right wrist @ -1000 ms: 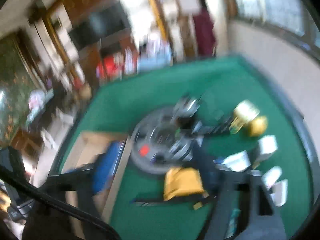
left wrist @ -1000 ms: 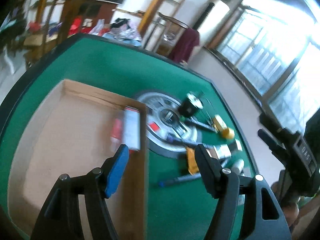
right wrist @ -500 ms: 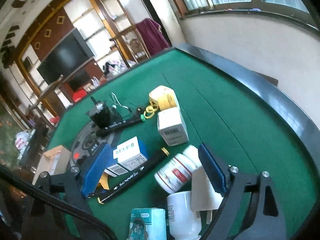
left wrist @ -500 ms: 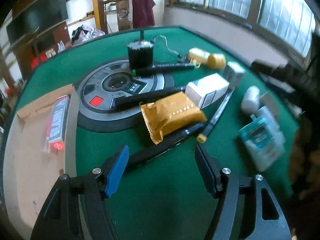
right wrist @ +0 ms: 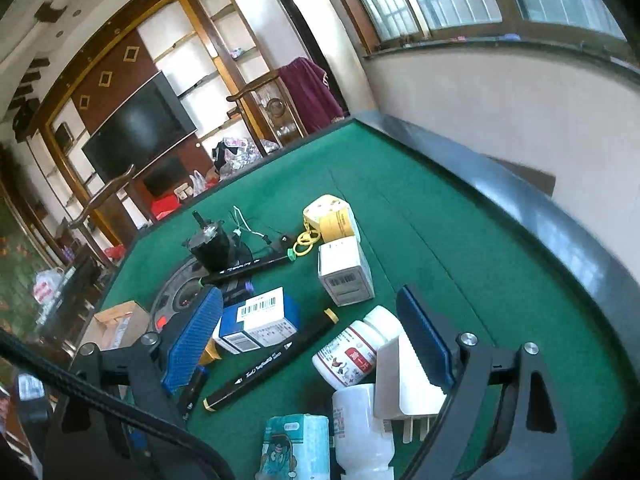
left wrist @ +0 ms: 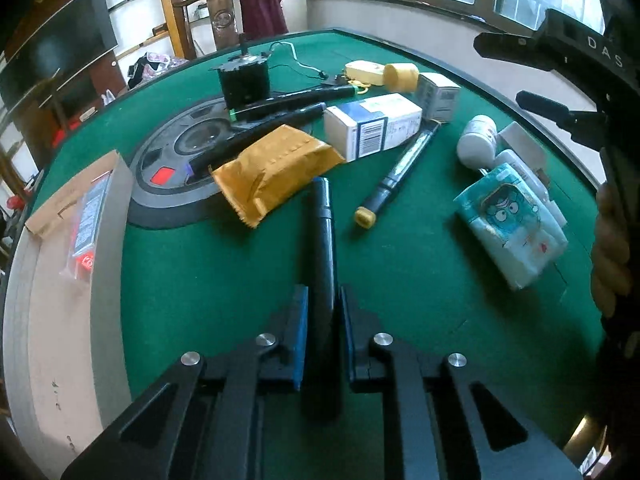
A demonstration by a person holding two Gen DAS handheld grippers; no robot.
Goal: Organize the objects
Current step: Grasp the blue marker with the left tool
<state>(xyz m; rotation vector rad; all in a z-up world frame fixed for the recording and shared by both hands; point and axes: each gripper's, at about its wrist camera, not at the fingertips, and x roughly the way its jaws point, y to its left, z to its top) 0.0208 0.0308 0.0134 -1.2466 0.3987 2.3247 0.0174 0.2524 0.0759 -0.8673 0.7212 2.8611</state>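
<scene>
The left gripper (left wrist: 323,336) has its fingers (left wrist: 299,336) closed on the near end of a black marker (left wrist: 322,248), whose long axis runs straight ahead from the grip toward the yellow packet (left wrist: 276,168). The cardboard box (left wrist: 60,280), the likely drop spot, lies left of that marker across bare green bench (left wrist: 224,264). The right gripper (right wrist: 312,340) stands wide open and empty over the white bottle (right wrist: 352,352), farther from the box.
</scene>
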